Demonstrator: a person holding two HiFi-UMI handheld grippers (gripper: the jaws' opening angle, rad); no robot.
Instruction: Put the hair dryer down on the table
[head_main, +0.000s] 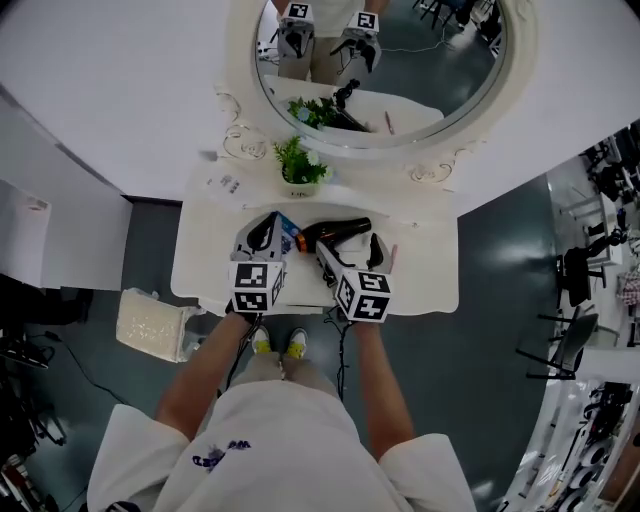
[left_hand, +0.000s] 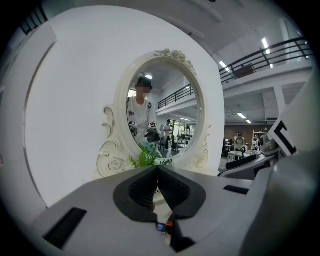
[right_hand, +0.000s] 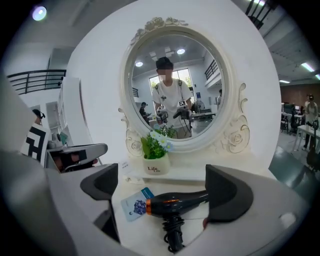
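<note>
The black hair dryer (right_hand: 175, 202) lay on its side on the white worktop (head_main: 425, 285), handle and coiled cord pointing back toward me, its orange-ringed rear end touching a blue-printed packet (right_hand: 131, 204). My right gripper (right_hand: 165, 187) hung over it with the jaws spread wide, one on each side of the dryer and gripping nothing; whether the right-hand jaw touched the nozzle could not be made out. My left gripper (left_hand: 157, 185) hovered just beside it, jaws pressed fully together and empty. Behind stood a small potted plant (right_hand: 156, 155) and the oval mirror (right_hand: 175, 85).
</note>
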